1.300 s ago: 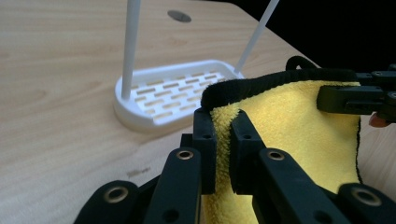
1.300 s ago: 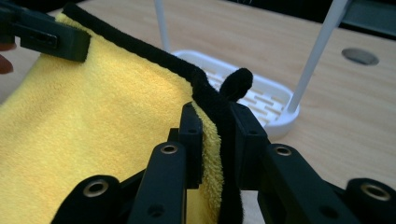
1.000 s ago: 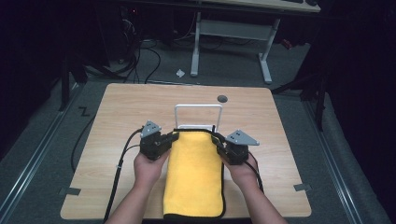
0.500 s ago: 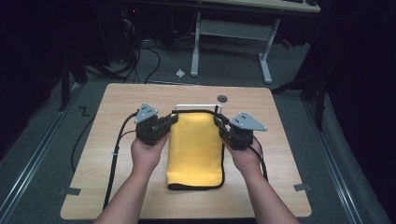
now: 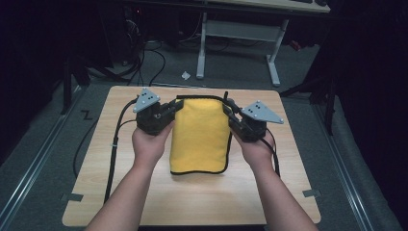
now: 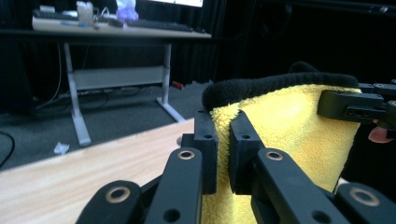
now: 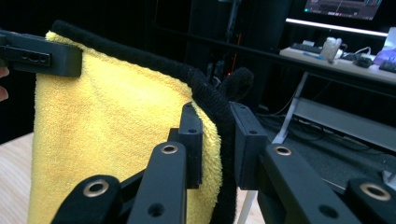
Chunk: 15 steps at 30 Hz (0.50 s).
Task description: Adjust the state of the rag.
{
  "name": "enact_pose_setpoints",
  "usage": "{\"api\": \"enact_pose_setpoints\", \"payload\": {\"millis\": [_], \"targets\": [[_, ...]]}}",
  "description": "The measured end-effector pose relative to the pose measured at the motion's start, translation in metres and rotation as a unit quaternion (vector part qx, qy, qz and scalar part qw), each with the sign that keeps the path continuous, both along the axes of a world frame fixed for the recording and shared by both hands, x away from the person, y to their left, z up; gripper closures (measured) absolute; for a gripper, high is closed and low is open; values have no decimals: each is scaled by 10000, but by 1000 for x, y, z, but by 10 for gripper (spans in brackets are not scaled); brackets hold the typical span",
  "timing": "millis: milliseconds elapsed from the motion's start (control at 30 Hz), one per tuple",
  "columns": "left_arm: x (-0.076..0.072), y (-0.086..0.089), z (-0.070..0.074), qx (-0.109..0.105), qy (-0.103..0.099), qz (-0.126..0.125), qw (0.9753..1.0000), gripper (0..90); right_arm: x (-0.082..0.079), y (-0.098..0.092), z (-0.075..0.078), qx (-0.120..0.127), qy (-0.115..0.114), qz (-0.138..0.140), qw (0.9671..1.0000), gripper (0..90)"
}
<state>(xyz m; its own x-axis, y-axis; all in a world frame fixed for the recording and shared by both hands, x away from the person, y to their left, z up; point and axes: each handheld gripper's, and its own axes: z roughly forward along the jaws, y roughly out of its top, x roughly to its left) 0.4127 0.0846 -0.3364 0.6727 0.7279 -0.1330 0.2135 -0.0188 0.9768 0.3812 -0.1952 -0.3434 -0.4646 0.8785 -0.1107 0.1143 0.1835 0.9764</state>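
One yellow towel (image 5: 200,134) with black edging hung soft and limp over the table (image 5: 110,192), its near end resting on the wood. Its far corners were pinched by two grippers, the left gripper (image 5: 169,109) and the right gripper (image 5: 230,111), jaws closed on the hem. It looked light and floppy, best held at those corners.

Dim room | wooden table (image 5: 192,202) on grey floor (image 5: 43,159) | white-legged desk (image 5: 240,29) behind, apparently carrying keyboards | cables (image 5: 139,53) trail in shadow
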Motion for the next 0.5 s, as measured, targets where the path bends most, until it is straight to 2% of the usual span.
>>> {"api": "enact_pose_setpoints", "payload": {"millis": [300, 500], "targets": [[6, -6, 21, -27, -173, 1, 9998, 840, 3, -4, 29, -1, -257, -63, 9996, 773], [11, -9, 24, 35, -206, -13, 9998, 840, 7, -7, 32, -11, -246, -97, 9996, 772]]}}
